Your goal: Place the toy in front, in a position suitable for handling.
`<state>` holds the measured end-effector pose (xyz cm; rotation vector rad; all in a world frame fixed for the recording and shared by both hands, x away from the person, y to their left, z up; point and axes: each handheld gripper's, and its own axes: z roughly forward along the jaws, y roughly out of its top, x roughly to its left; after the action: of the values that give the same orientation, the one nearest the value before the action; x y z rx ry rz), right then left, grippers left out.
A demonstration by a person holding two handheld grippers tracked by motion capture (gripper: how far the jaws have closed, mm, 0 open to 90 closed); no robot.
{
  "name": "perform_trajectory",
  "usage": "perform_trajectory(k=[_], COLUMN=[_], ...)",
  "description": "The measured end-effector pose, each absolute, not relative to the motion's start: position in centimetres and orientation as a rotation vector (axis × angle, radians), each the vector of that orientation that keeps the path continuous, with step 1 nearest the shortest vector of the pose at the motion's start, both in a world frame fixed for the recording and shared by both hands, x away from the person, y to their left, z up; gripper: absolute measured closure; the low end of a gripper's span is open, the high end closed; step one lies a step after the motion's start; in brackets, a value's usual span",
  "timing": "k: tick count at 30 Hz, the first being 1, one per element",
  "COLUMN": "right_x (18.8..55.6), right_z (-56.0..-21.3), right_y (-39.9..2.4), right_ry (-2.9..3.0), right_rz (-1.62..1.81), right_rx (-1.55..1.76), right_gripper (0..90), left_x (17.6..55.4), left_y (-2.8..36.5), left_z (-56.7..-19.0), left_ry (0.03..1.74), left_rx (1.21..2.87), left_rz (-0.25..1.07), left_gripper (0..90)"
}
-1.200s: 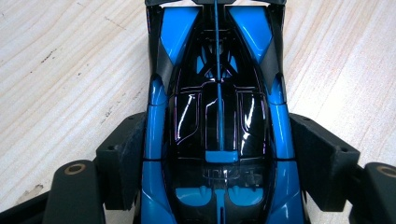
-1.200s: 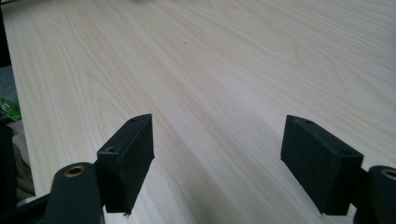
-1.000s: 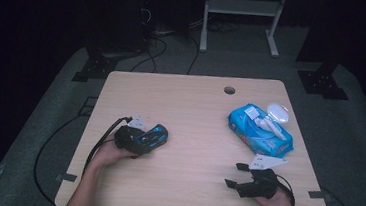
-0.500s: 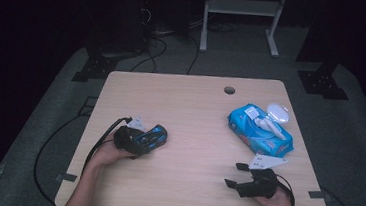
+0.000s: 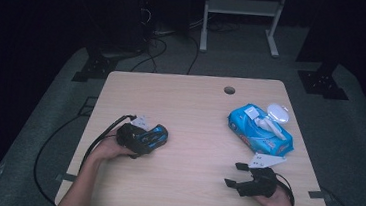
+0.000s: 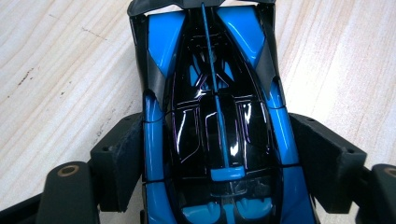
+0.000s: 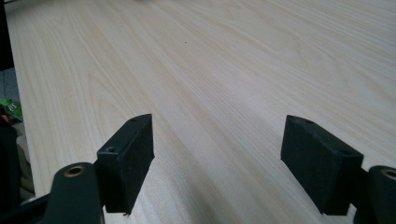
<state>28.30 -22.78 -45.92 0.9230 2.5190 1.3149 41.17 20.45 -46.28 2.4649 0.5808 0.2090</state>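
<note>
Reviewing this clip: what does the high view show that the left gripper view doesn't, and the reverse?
The high view adds the whole table, a blue wipes pack near its right edge, the right claw open and empty at the front right, both forearms, and a dark floor with cables. The left gripper view adds the black-and-blue toy car close up, with the left claw pads close along its sides. Its jaws have just been opening, and I cannot tell whether they press. Shared: the toy car on light wood, between the left claw's jaws.
</note>
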Motion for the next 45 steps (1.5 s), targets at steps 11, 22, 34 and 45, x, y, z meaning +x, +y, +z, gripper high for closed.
perform_trajectory(k=[11, 22, 34, 45], right_x=[28.3, 28.3, 28.3, 28.3], right_z=[-45.8, -45.6, -45.7, -45.7], right_y=[-22.9, -23.1, -23.0, -22.9], right_ry=[2.509, 2.497, 2.502, 2.506], right_rz=[1.324, 1.337, 1.335, 1.334], right_rx=[0.925, 0.93, 0.931, 0.92], right_gripper=[24.6, 24.5, 24.5, 24.5], left_x=[41.2, 41.1, 41.0, 41.7], left_y=[20.7, 20.6, 20.4, 19.4], left_z=[-46.1, -45.8, -45.9, -45.5], left_ry=[0.608, 0.602, 0.589, 0.604], left_rx=[2.461, 2.425, 2.491, 2.583], left_rz=[0.206, 0.203, 0.223, 0.176], left_gripper=[26.0, 26.2, 25.8, 24.6])
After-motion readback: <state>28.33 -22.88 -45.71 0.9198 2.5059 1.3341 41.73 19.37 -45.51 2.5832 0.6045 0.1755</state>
